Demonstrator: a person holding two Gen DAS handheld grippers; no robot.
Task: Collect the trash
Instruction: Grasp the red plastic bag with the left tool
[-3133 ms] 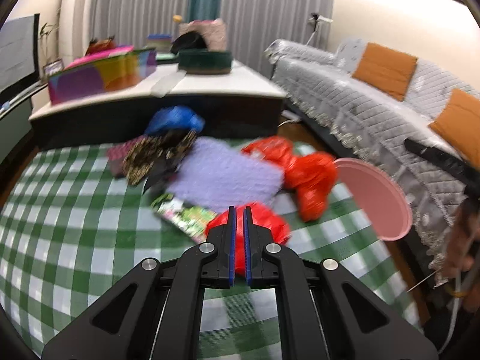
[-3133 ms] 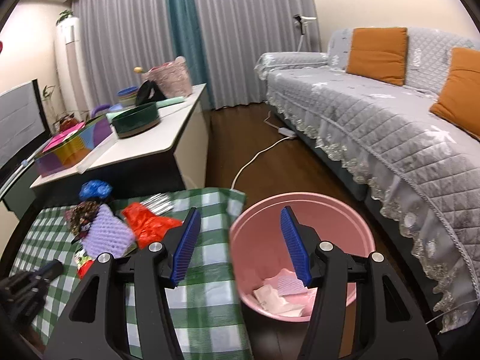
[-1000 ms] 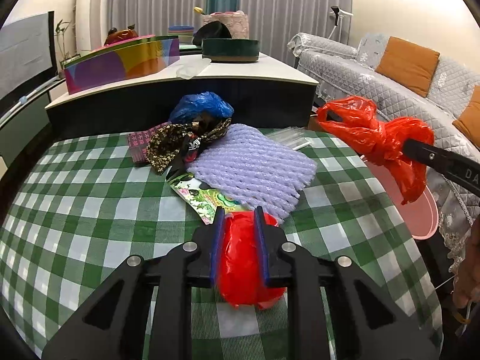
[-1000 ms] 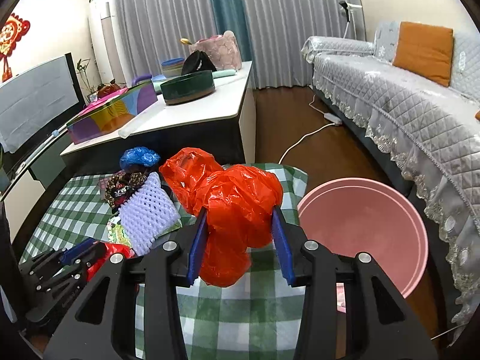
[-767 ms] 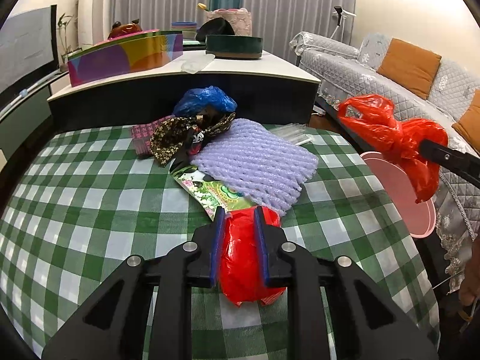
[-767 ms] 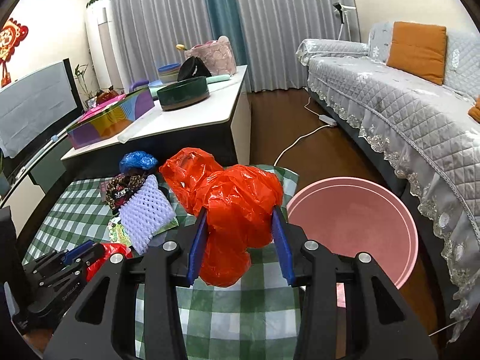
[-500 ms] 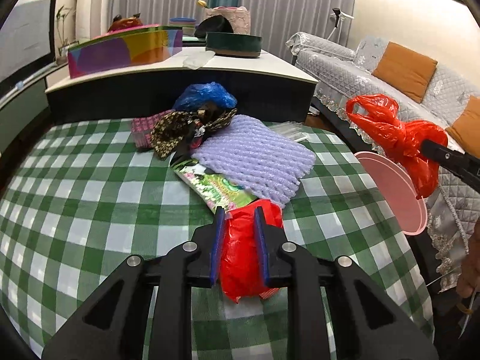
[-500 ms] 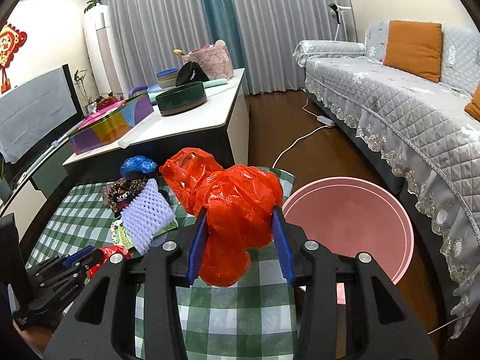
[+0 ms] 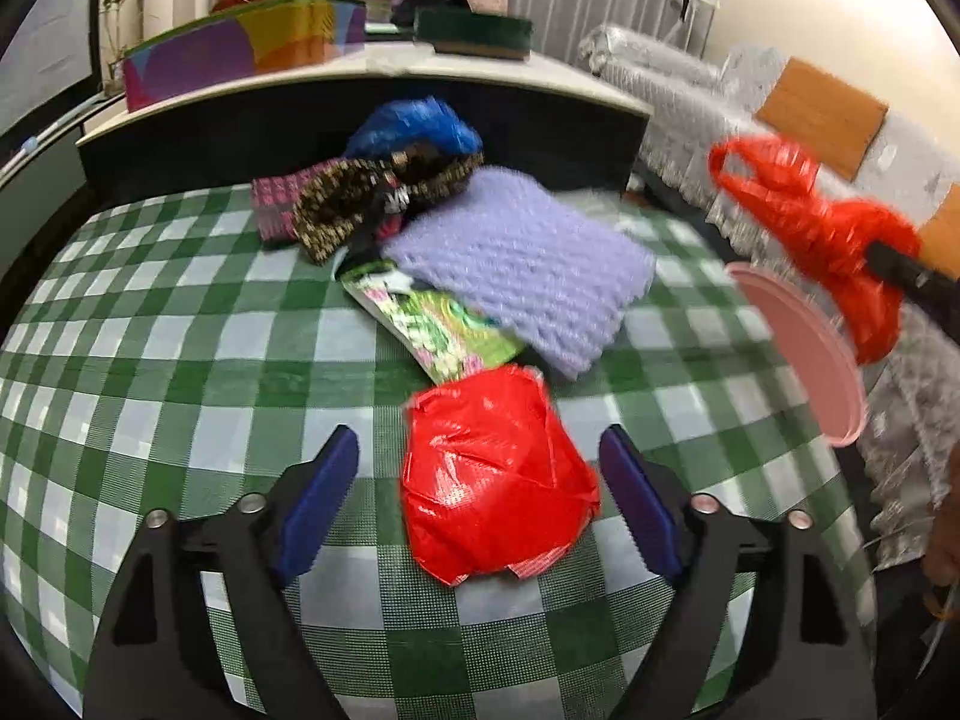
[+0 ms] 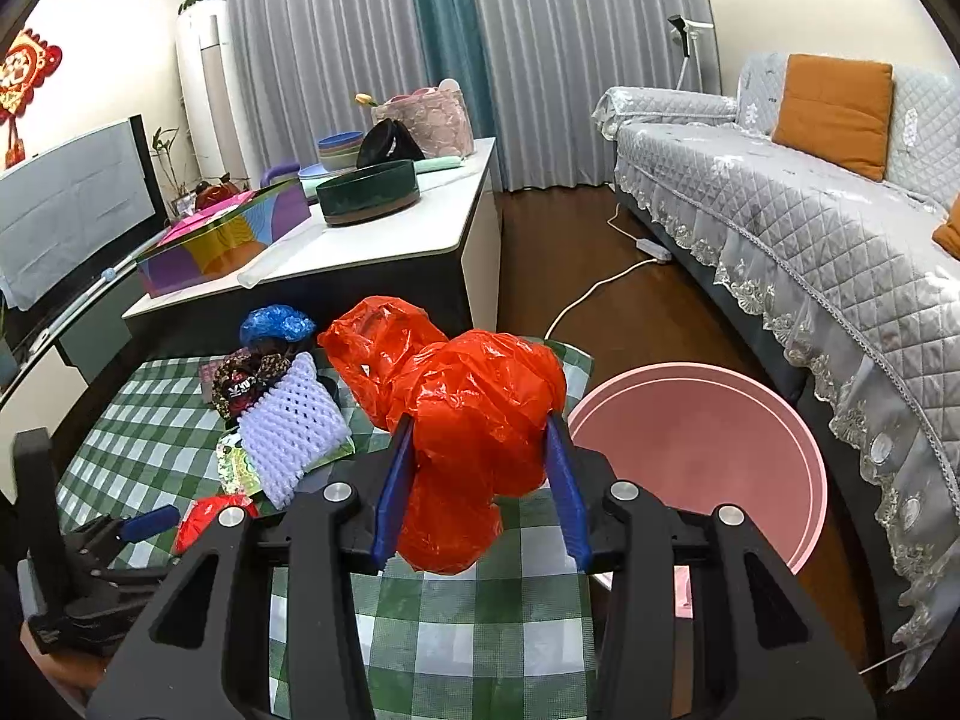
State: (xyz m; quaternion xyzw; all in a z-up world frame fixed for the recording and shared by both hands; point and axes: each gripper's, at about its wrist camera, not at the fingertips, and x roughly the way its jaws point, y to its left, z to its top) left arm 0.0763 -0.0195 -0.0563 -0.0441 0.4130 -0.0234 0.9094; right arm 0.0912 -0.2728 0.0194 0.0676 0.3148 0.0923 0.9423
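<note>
My left gripper (image 9: 480,480) is open, its blue pads wide on either side of a crumpled red wrapper (image 9: 495,480) that lies on the green checked tablecloth (image 9: 180,372). My right gripper (image 10: 480,480) is shut on a large red plastic bag (image 10: 474,414) and holds it above the table's right edge, beside the pink bin (image 10: 696,456). The bag (image 9: 834,246) and bin (image 9: 804,348) also show at the right of the left wrist view. The left gripper (image 10: 144,525) and the wrapper (image 10: 210,516) show at the lower left of the right wrist view.
Behind the wrapper lie a green printed packet (image 9: 432,324), a lilac knitted cloth (image 9: 528,264), a patterned fabric piece (image 9: 360,198) and a blue bag (image 9: 420,126). A low white cabinet (image 10: 384,240) stands behind the table. A grey sofa (image 10: 810,210) is on the right.
My left gripper has opened and let go of the red wrapper, which now rests on the tablecloth. My right gripper still holds the red bag, near the bin.
</note>
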